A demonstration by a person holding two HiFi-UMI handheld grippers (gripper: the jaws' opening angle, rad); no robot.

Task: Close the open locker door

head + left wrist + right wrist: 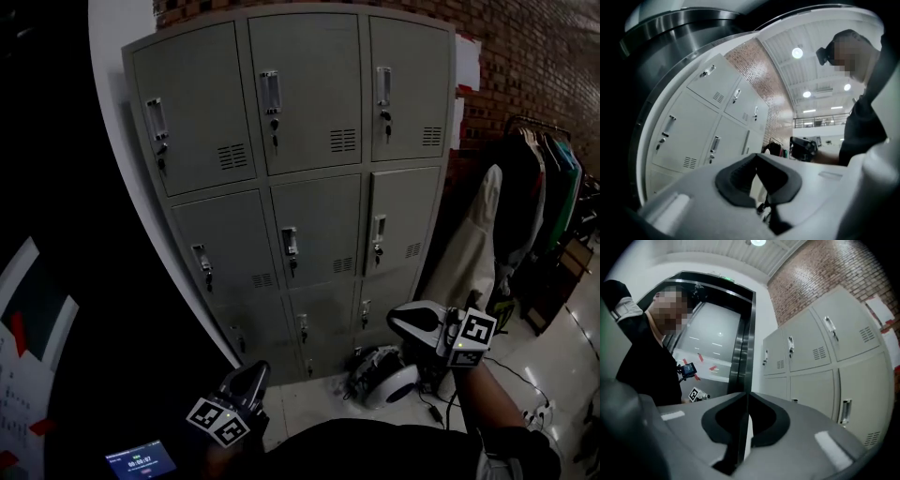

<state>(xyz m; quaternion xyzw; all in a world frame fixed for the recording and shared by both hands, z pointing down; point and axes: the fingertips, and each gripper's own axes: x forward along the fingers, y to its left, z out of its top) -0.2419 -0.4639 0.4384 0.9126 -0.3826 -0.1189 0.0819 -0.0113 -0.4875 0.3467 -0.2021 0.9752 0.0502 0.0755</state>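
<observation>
Locker door [405, 220]: middle row, right column of the grey locker bank; its left edge, the handle side, seems to stand slightly out from the frame.
Left hand-held gripper [255, 373]: low in the head view, well short of the lockers; jaw tips pressed together, nothing between them.
Right hand-held gripper [401, 321]: held higher and further right, below that door and apart from it; jaws pressed together along a thin line, pinching nothing.
Locker bank [305, 94]: three rows of three doors, each with a handle, a lock and a vent; the other eight look flush.
White round device [384, 380]: on the floor at the foot of the right column, just below the right hand-held gripper.
Cables [511, 375]: trail across the floor to the right.
Clothes rack [539, 187]: hung with garments, just right of the lockers.
Brick wall [525, 56]: behind the lockers and the rack.
Small screen [139, 461]: lit, at the lower left edge.
</observation>
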